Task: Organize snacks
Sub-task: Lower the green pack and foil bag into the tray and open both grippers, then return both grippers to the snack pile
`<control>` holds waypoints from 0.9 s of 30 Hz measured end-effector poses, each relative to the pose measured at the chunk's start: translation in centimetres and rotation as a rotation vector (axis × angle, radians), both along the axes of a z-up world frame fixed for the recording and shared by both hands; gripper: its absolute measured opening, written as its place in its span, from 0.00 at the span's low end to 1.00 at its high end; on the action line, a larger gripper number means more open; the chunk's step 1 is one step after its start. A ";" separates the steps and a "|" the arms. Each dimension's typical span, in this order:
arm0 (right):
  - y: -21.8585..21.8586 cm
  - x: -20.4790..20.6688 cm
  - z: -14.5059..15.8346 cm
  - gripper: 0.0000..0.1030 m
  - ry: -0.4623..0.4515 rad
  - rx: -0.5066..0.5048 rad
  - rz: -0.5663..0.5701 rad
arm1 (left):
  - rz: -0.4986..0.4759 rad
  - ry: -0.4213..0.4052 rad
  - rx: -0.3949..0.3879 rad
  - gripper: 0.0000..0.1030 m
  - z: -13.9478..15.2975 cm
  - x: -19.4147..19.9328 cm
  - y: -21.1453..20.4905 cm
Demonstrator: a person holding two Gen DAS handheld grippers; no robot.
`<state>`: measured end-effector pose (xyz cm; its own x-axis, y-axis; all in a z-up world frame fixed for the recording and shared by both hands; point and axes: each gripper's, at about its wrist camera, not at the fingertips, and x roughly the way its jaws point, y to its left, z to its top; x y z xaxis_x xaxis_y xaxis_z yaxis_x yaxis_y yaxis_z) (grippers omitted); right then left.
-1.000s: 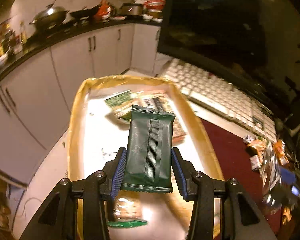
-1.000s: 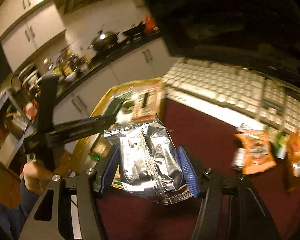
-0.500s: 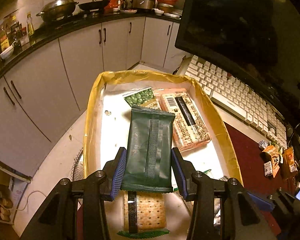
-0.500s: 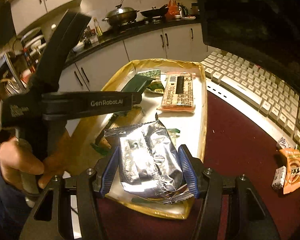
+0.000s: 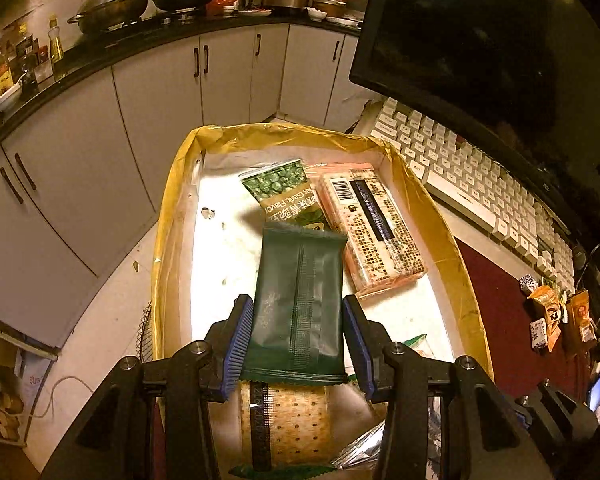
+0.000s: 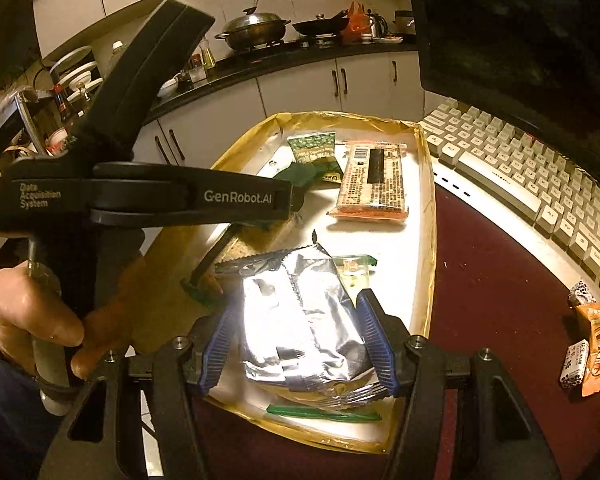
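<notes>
The left hand-held gripper (image 5: 298,334) clamps a dark green pack (image 5: 300,300) by its long sides, holding it over the white floor of a gold-rimmed box (image 5: 466,308). The right hand-held gripper (image 6: 298,342) grips a crinkled silver bag (image 6: 300,320) above the box's (image 6: 430,216) near end.

In the box's far end lie a green pea pack (image 5: 286,194) and, touching it, an orange-edged cracker pack (image 5: 374,228). A second cracker pack (image 5: 286,424) lies under the left hand-held gripper.

The box sits on a desk (image 6: 496,292) with a dark red mat, beside a white keyboard (image 6: 540,184). 3 or more small snacks (image 6: 590,344) lie on the mat, well apart from the box.
</notes>
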<state>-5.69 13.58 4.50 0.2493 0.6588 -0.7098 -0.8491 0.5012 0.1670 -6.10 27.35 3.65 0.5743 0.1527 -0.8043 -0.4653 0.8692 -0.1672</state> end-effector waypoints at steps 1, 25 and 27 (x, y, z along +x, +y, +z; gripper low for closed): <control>-0.1 0.0 0.2 0.58 0.001 0.006 0.000 | 0.001 -0.002 -0.006 0.48 0.0 -0.1 0.1; -18.0 6.3 5.2 0.59 -0.046 0.213 -0.397 | -0.178 -0.102 0.029 0.51 5.0 -0.7 -7.5; -20.3 7.0 5.4 0.58 -0.093 0.215 -0.481 | -0.217 -0.098 0.037 0.51 5.1 -0.2 -9.3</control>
<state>1.34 -6.73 9.92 0.6144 0.5825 -0.5322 -0.5481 0.8003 0.2433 -6.28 18.00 8.75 0.6718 0.0453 -0.7393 -0.2496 0.9536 -0.1685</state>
